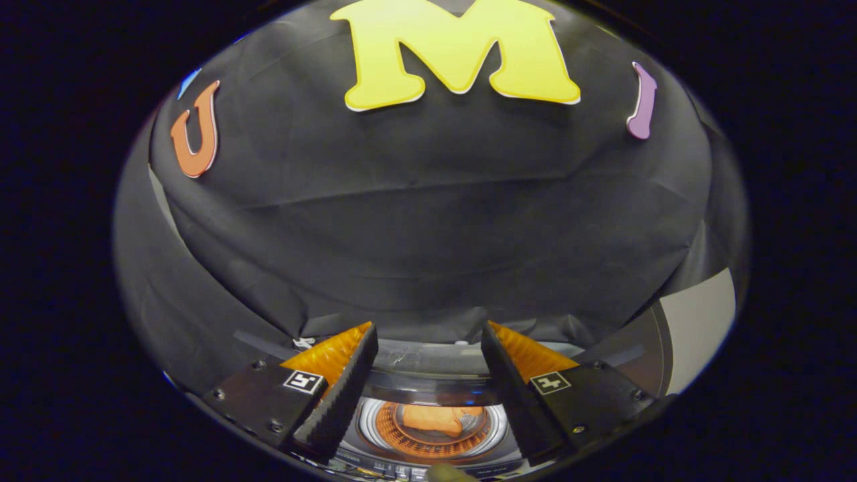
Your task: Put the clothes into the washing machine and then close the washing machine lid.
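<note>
Hand-held gripper [428, 341] open, clothes [438, 420] in washing machine [428, 395]

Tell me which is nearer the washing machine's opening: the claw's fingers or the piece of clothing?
The orange clothing: it lies inside the washing machine drum, seen between the fingers. The claw hangs open above, gripping nothing.

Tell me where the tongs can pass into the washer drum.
The tongs are open and empty. Between their fingers the washing machine drum stands open. The orange cloth fills the drum's middle; the free room is the ring between cloth and drum wall.
</note>
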The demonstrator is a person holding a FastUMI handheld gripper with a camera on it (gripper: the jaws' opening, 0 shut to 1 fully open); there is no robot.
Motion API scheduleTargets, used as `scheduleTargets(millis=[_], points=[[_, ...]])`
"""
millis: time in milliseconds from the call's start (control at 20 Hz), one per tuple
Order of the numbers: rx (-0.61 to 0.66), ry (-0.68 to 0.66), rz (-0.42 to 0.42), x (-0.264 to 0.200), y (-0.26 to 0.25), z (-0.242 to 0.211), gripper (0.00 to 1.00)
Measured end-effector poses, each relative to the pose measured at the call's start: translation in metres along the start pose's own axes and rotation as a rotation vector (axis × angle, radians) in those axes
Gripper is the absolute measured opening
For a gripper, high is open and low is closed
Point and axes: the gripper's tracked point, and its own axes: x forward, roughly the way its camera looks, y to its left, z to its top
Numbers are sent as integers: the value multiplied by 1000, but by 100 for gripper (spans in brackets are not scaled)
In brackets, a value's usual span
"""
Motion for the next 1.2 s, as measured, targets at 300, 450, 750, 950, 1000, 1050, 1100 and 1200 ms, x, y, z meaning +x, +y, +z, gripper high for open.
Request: scheduleTargets(millis=[300,450,750,950,1000,1050,1100,1200], points=[[-6,3,2,-11,1,-13,97],[-11,4,4,-15,2,-19,97],[-28,-4,1,-23,3,-27,97],[-23,-20,2,-32,2,-34,97],[-27,-23,2,-33,2,-36,97],[-32,-25,3,-34,2,-37,97],[-34,-24,4,-36,2,-39,97],[-35,-24,7,-38,2,-42,97]])
